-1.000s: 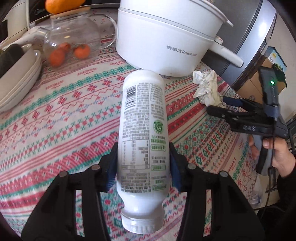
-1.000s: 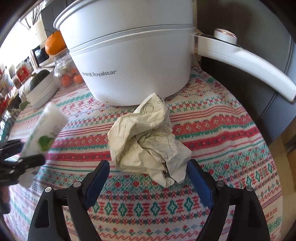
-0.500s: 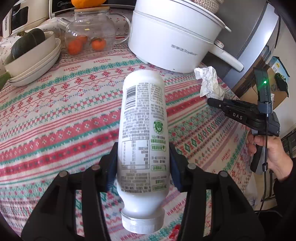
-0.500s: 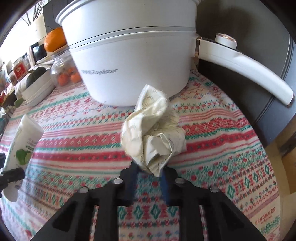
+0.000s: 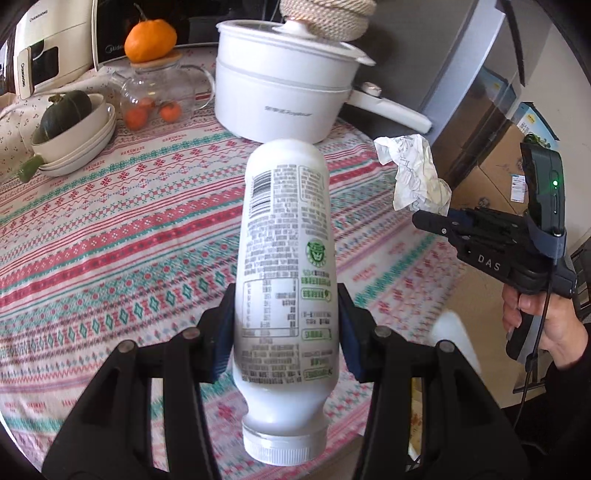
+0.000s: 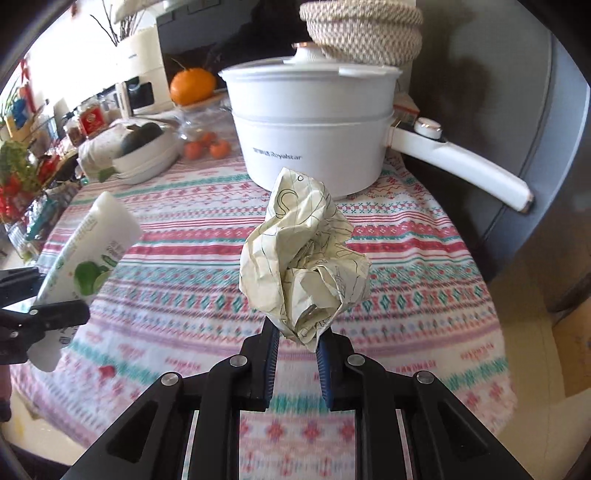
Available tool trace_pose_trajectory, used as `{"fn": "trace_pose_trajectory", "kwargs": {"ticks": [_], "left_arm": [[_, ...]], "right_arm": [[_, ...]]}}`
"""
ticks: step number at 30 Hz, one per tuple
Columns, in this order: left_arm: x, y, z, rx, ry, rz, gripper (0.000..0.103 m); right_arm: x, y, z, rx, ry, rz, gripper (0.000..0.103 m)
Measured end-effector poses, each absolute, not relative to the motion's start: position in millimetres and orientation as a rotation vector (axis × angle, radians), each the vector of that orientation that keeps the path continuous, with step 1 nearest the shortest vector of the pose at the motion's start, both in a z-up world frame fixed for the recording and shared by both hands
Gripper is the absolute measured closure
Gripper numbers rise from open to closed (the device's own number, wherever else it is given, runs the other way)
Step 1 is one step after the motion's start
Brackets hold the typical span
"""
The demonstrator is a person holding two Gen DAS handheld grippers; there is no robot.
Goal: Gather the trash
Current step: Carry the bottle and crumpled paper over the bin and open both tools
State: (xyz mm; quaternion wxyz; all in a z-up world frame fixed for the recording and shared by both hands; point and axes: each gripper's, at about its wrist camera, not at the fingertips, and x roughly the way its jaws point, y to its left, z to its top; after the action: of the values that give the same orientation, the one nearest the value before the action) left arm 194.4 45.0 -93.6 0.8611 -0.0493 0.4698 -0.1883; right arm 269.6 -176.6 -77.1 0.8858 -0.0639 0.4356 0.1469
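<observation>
1. The white plastic bottle [image 5: 286,280] is smooth and round-shouldered, covered in fine printed text with a barcode and green badges, and its ribbed white cap points toward the camera. It is held in the air above the worktop.
2. The left hand-held gripper [image 5: 286,325] pinches the bottle across its lower body, its 2 blue pads pressed against opposite sides.
3. The crumpled paper [image 6: 304,262] is a cream wad with thin dark line drawings, sharply creased and irregular in shape. It is held off the cloth, in front of the pot.
4. The right hand-held gripper [image 6: 295,354] has its black fingers drawn close together, nipping the wad's lower tip between ridged blue pads.
5. In the left wrist view, a hand [image 5: 543,321] grips the right tool's black handle at the worktop's edge.
6. The tablecloth [image 5: 110,236] on the round worktop is woven, with red, teal and white bands of diamonds and crosses.
7. A glossy white electric pot [image 6: 314,136] with a long handle stands on the cloth, and a coiled rope basket [image 6: 364,31] rests on its lid.
8. To its left is a clear glass teapot [image 5: 159,96] containing small oranges, with a larger orange [image 5: 149,38] on its wooden lid.
9. Stacked cream bowls [image 5: 77,136] hold a dark green squash.
</observation>
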Motion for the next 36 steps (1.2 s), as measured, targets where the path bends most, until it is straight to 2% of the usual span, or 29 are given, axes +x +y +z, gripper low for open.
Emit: {"fn": "trace_pose_trajectory", "kwargs": {"ticks": [10, 19, 25, 36], "left_arm": [[124, 13, -60, -0.143, 0.940, -0.442, 0.052], [81, -15, -58, -0.179, 0.954, -0.504, 0.052], [72, -37, -78, -0.174, 1.012, -0.556, 0.052], [67, -111, -137, 0.006, 1.188, -0.634, 0.052]], "right_arm": [[173, -205, -25, -0.095, 0.887, 0.307, 0.083], [116, -237, -20, -0.031, 0.900, 0.303, 0.083], [101, -258, -33, 0.004, 0.980, 0.262, 0.083], [80, -287, -74, 0.018, 1.132, 0.258, 0.083]]}}
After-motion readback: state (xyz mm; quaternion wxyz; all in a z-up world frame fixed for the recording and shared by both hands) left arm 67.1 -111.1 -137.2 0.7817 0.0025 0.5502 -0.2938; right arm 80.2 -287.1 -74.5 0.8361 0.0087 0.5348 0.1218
